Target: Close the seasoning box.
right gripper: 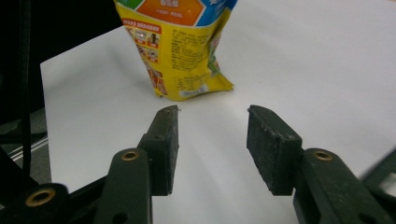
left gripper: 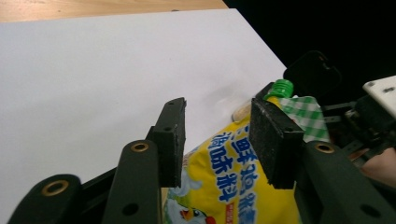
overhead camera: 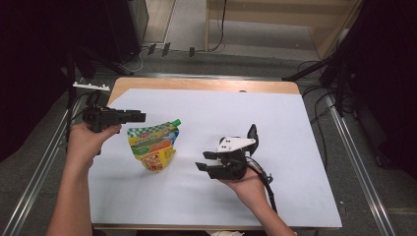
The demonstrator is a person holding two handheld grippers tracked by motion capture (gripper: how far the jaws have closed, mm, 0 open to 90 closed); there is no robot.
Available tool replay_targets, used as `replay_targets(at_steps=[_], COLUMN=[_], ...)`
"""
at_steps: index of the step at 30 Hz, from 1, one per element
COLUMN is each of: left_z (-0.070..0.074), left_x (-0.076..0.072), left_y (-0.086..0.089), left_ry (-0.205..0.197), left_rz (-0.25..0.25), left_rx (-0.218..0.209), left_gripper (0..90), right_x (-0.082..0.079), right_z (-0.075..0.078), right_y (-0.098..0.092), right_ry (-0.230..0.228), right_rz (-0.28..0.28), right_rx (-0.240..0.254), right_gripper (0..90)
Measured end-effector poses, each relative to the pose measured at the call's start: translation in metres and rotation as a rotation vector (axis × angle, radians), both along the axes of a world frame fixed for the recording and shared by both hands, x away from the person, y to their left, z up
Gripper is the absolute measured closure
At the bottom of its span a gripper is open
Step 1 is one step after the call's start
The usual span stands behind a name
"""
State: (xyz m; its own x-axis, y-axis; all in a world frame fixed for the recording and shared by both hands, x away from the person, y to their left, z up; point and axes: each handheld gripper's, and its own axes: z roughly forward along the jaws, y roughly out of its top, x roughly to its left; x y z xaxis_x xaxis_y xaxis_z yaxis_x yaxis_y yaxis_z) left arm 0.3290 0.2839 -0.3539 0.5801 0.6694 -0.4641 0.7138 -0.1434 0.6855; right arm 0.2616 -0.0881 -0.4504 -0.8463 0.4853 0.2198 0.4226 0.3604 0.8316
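Bare desk [overhead camera: 275, 123] lies ahead of the right fingers [right gripper: 273, 144]; only the pouch [overhead camera: 152, 145] stands between both grippers' fingers

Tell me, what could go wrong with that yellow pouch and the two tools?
1. The pouch lies loose on the white sheet, and neither tool grips it. A push from the left tool beside it could slide it away.
2. The green cap is small. If the left tool's open jaws close off-centre, they might pinch the pouch's soft top instead.
3. The right tool is open and short of the pouch. Closing now would likely catch nothing.
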Motion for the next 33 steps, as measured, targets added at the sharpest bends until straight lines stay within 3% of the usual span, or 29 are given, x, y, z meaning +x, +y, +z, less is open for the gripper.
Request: replay_targets(at_steps=[14, 18, 26, 33], left_z=[-0.025, -0.029, -0.035, -0.037], left_x=[0.004, 0.005, 0.006, 0.006], left_y=[0.001, 0.003, 0.002, 0.000], left_ry=[0.002, 0.004, 0.006, -0.014], left_rz=[0.018, 0.023, 0.013, 0.015], left_rx=[0.007, -0.019, 0.011, 0.022], left_gripper=[48.7, 47.1, 47.2, 47.4], right_x=[0.008, 0.011, 0.014, 0.017], right_z=[0.021, 0.027, 0.039, 0.051], right_y=[-0.027, -0.035, -0.052, -0.070], right_ry=[0.032, 0.031, 0.035, 0.027], right_rz=[-0.016, -0.021, -0.037, -0.050], right_rx=[-0.009, 0.000, -0.006, -0.012], right_gripper=[74.7, 79.7, 88.8, 90.0])
